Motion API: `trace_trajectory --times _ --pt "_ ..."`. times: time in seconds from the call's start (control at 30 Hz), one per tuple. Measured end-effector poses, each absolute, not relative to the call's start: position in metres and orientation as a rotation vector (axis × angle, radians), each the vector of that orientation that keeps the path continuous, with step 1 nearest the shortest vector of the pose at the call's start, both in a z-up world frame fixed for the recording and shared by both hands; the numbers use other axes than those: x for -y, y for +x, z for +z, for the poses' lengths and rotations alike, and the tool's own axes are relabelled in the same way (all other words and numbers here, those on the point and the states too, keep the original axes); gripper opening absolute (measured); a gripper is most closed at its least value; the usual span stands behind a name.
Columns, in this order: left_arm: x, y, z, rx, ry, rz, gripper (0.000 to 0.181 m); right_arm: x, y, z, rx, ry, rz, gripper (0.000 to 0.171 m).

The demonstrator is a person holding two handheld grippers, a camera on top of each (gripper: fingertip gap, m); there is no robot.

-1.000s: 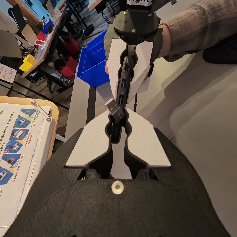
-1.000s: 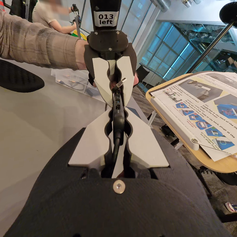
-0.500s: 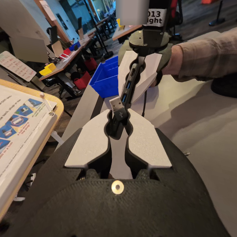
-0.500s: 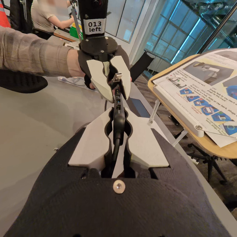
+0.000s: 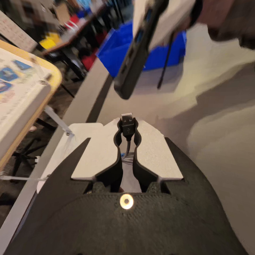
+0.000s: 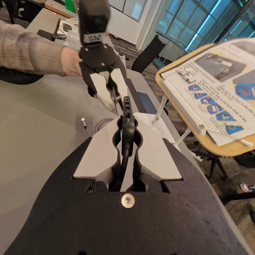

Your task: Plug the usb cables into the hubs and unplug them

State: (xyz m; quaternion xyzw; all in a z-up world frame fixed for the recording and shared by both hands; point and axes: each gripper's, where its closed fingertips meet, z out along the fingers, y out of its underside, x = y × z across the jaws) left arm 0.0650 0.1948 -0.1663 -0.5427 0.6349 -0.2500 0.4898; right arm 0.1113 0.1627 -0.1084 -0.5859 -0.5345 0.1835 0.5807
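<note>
My left gripper [image 5: 127,120] is shut on a black USB-A plug [image 5: 127,124], whose braided cable runs back between the fingers. My right gripper [image 6: 127,117] is shut on a black hub [image 6: 127,124], ports facing up and its cord trailing back. In the left wrist view the hub [image 5: 132,62] hangs blurred above and ahead of the plug, apart from it. In the right wrist view the left gripper [image 6: 114,102] is just left of the hub's tip, with the plug [image 6: 117,98] beside it, not inserted.
The grey braided cable [image 6: 102,124] lies coiled on the grey table [image 6: 41,124], ending in a silver connector [image 6: 83,122]. An instruction board [image 6: 207,96] on a white stand base [image 6: 144,120] sits at the table edge. A blue bin [image 5: 121,45] stands farther back. There is about 8 centimetres between the tips of the two grippers.
The plug and hub have moved apart. The left gripper has dropped toward the table and away from the hub, and the plug now points straight ahead. Both views are motion-blurred.
</note>
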Motion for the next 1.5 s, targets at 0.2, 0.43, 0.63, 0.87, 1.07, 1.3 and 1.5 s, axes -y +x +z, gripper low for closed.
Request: trace_trajectory --times 0.2,0.43,0.63,0.87,1.07,1.3,1.5 --pt "-0.176 0.066 -0.201 -1.907 -1.416 -0.425 0.013 -0.141 0.091 -0.114 1.397 -1.316 0.411 0.01" --pt "-0.177 0.069 -0.225 -2.005 -1.497 -0.471 0.013 -0.149 0.094 -0.152 1.445 -1.403 0.47 0.01" --pt "-0.174 0.077 -0.268 -2.133 -1.522 -0.447 0.012 -0.158 0.105 -0.189 1.506 -1.531 0.436 0.01" --pt "-0.182 0.083 -0.289 -2.113 -1.482 -0.418 0.008 -0.166 0.112 -0.213 1.524 -1.594 0.417 0.01" --pt "-0.184 0.085 -0.287 -2.059 -1.419 -0.43 0.004 -0.168 0.113 -0.211 1.532 -1.588 0.371 0.01" --pt "-0.188 0.078 -0.282 -2.016 -1.399 -0.361 0.038 -0.171 0.123 -0.205 1.531 -1.595 0.304 0.01" --pt "-0.183 0.063 -0.268 -1.936 -1.38 -0.36 0.056 -0.172 0.122 -0.217 1.573 -1.62 0.257 0.01"
